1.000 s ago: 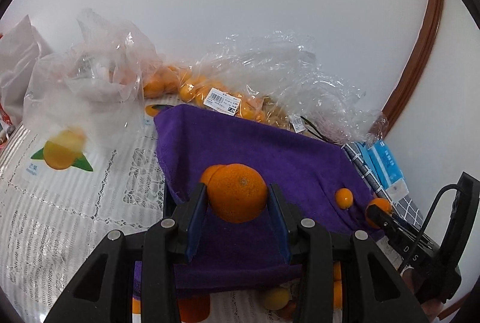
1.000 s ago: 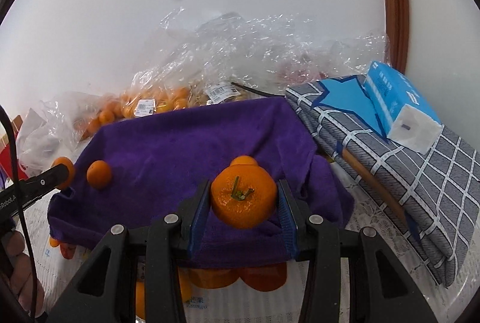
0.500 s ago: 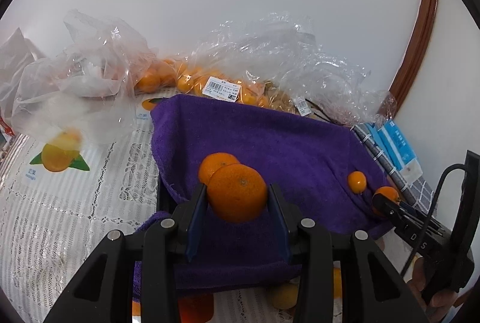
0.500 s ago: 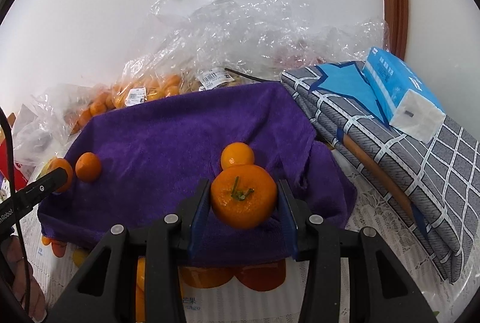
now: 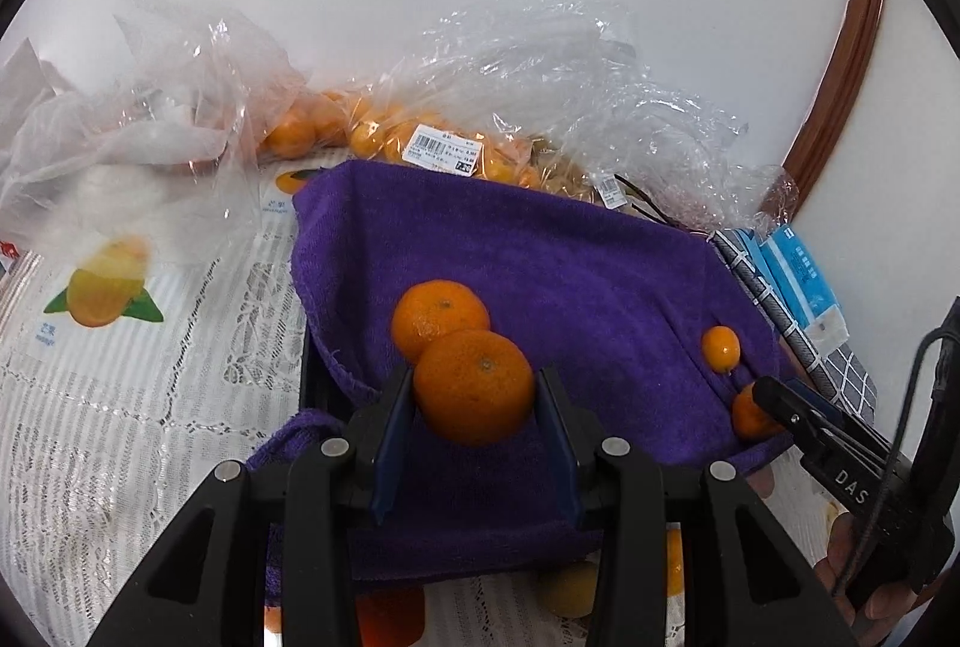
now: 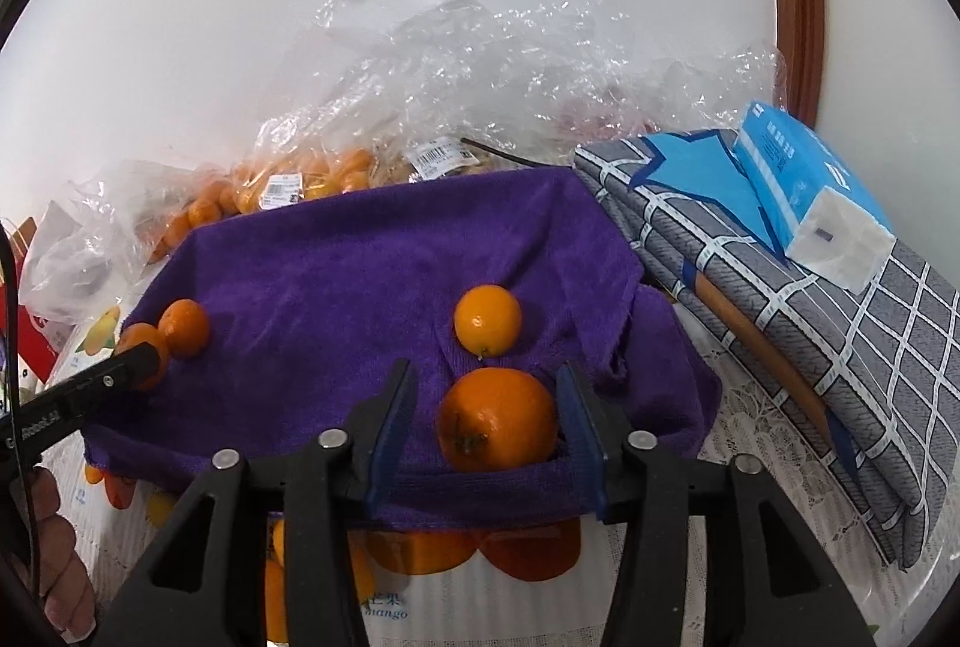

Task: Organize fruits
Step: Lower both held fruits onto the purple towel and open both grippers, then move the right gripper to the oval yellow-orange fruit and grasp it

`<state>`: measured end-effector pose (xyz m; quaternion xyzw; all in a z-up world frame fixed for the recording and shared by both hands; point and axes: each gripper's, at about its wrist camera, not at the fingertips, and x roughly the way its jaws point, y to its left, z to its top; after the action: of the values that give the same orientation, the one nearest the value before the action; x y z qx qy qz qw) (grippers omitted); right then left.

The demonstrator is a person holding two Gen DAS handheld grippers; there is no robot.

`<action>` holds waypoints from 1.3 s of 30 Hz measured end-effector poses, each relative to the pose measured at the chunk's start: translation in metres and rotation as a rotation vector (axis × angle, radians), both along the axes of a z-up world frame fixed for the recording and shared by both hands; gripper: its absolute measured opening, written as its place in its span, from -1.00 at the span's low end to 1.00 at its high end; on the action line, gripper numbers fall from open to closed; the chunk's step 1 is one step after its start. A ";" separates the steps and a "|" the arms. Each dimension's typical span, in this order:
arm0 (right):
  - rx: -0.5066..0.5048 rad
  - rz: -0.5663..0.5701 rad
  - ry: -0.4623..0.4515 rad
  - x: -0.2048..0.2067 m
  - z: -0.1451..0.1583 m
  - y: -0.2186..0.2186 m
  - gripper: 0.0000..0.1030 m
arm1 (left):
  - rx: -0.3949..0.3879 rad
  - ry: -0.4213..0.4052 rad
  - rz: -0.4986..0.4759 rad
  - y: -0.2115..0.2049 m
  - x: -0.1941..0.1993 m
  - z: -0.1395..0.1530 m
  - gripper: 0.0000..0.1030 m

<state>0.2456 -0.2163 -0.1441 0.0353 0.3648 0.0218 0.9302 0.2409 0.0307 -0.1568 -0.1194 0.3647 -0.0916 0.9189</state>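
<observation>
1. The left gripper (image 5: 474, 410) holds an orange (image 5: 474, 386) between its blue-padded fingers (image 5: 393, 431); the jaws are narrowed onto the fruit on both sides; the fruit sits low over the near-left part of the purple towel (image 5: 540, 263).
2. A 2nd orange (image 5: 440, 320) lies on the towel just behind the held one, touching it in this view.
3. The right gripper (image 6: 487, 428) stands wide; a stemmed orange (image 6: 497, 419) rests on the towel between its fingers, close against the right pad, with a clear gap to the left pad.
4. A smaller round orange (image 6: 487, 320) lies on the towel just beyond the stemmed one, slightly apart from it.
5. The towel drapes over a dark box-like base whose form is mostly hidden.
6. Behind the towel, against the white wall, lie clear plastic bags (image 6: 456, 65) holding small oranges (image 6: 288, 191) with price labels.
7. To the right sits a folded grey checked cloth (image 6: 840, 347) with a blue tissue pack (image 6: 810, 203) on top.
8. A white lace tablecloth (image 5: 150, 407) with fruit prints covers the table.
</observation>
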 end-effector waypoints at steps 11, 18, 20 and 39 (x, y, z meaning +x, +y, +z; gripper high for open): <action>0.025 0.050 -0.049 -0.021 0.016 0.010 0.06 | -0.011 -0.032 -0.023 -0.002 -0.004 0.005 0.01; -0.016 0.130 0.004 -0.056 0.020 0.030 0.06 | -0.067 -0.047 0.001 0.009 -0.007 0.012 0.02; 0.014 0.152 0.027 -0.061 0.018 0.036 0.05 | -0.082 -0.067 0.016 0.014 -0.011 0.015 0.03; 0.063 0.114 0.216 -0.028 -0.014 0.058 -0.08 | -0.163 -0.108 0.054 0.034 -0.022 0.027 0.05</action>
<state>0.2178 -0.1583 -0.1585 0.0459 0.4633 0.0819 0.8812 0.2193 0.0648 -0.1300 -0.1986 0.3027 -0.1027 0.9265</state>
